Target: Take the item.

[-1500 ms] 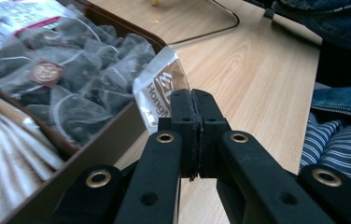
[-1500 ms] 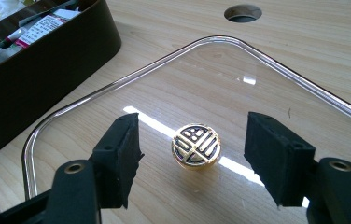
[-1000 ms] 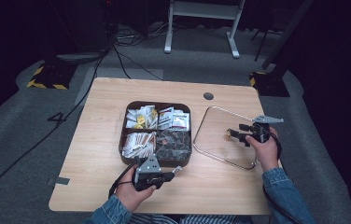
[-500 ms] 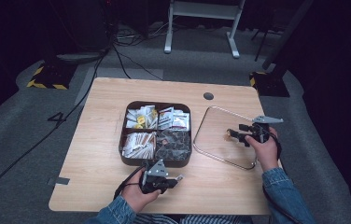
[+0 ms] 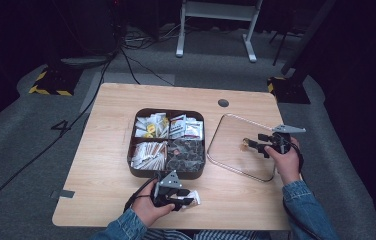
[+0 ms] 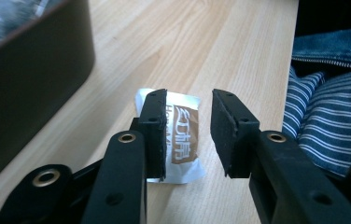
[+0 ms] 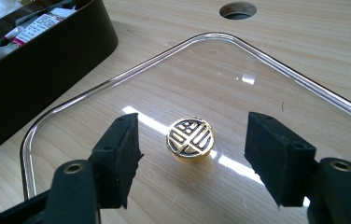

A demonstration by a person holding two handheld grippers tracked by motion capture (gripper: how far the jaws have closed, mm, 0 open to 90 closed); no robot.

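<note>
1. Sachet (image 6: 183,140) lies flat on the bench (image 5: 106,175) between the left gripper's (image 6: 188,135) just-opened fingers, untouched.
2. Right gripper (image 7: 192,158) fingers stand open around the gold knob (image 7: 190,138) of the glass lid (image 7: 117,79).
3. High view adds the compartment box (image 5: 166,172).

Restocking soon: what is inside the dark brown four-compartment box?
The dark brown four-compartment box holds paper sachets, white-and-red packets and dark wrapped pieces. Anything under the top layers is covered.
</note>
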